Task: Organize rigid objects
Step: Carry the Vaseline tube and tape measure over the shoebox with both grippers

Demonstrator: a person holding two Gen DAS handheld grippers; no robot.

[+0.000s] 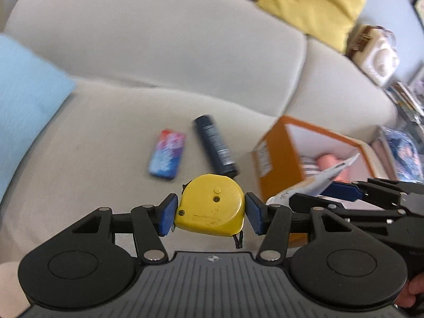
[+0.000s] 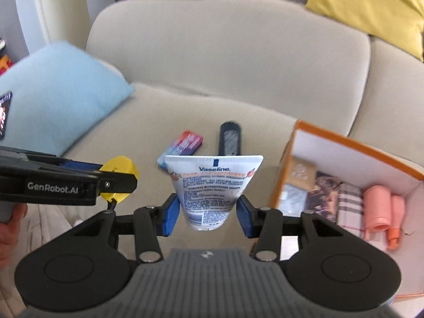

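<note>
- Left gripper point(image 1: 210, 213) clamps the yellow tape measure point(image 1: 210, 206) on curved sides; it may slip out.
- Right gripper point(image 2: 209, 213) pinches the soft Vaseline tube point(image 2: 212, 185); it could snag the orange box point(image 2: 355, 143) rim.

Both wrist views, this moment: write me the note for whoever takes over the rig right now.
Left tool: shut on the yellow tape measure, lifted off the sofa.
Right tool: shut on the Vaseline tube, cap end down, also in the air.
Orange box: on the seat to the right, already holding a pink bottle and other items.
Left to do: drop both held items into the box, then fetch the dark cylinder and the small colourful box lying on the seat.
</note>
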